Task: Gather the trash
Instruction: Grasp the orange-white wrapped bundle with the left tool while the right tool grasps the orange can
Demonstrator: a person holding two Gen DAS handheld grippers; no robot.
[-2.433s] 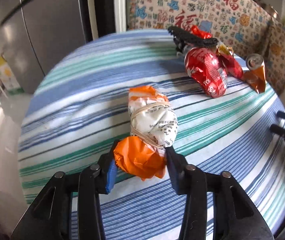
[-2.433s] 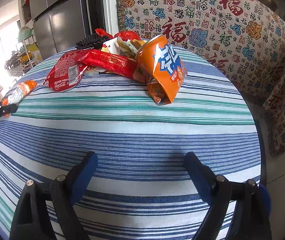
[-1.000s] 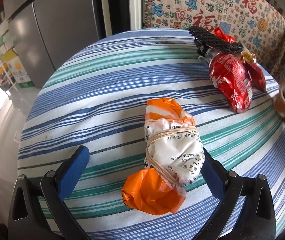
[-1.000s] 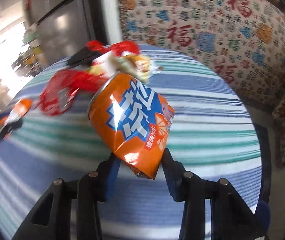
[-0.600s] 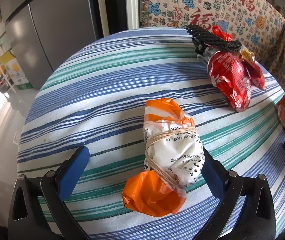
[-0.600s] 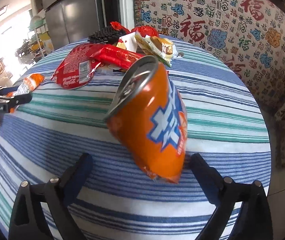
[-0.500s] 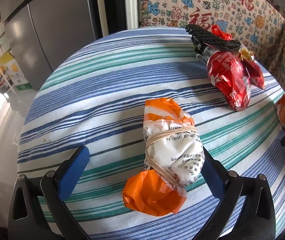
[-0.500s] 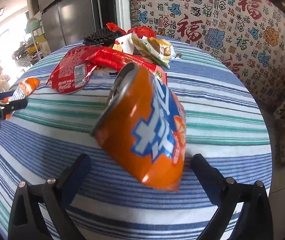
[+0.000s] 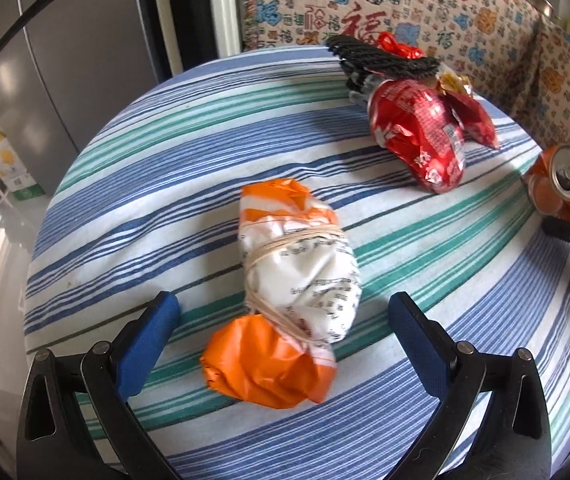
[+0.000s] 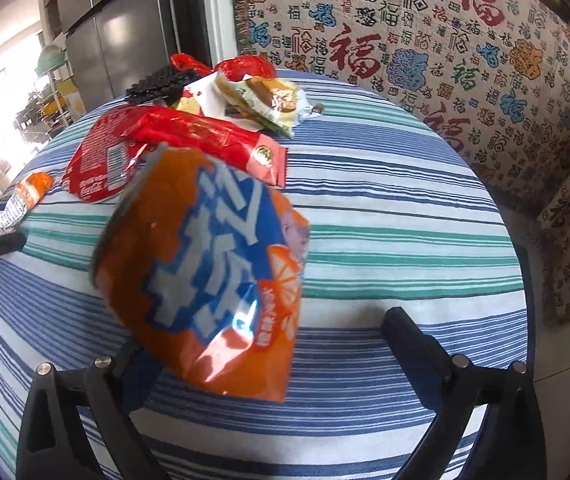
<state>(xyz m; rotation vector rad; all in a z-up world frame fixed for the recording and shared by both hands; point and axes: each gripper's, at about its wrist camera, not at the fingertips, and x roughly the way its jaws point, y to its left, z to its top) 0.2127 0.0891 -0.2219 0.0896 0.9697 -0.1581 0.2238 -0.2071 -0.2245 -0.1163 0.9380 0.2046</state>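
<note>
An orange and white wrapper bundle tied with a rubber band lies on the striped tablecloth, between the wide-open fingers of my left gripper. A crushed orange soda can lies tilted between the open fingers of my right gripper, nearer the left finger; the can also shows in the left wrist view. The bundle also shows far left in the right wrist view.
A pile of trash sits at the table's far side: a red Coca-Cola wrapper, a red snack packet, a yellow-green wrapper and a black mesh object. A patterned sofa stands behind; a grey fridge at left.
My right gripper opened and let go of the orange can, which now lies closer between its fingers. My left gripper opened off the bundle earlier and has stayed open around it.
</note>
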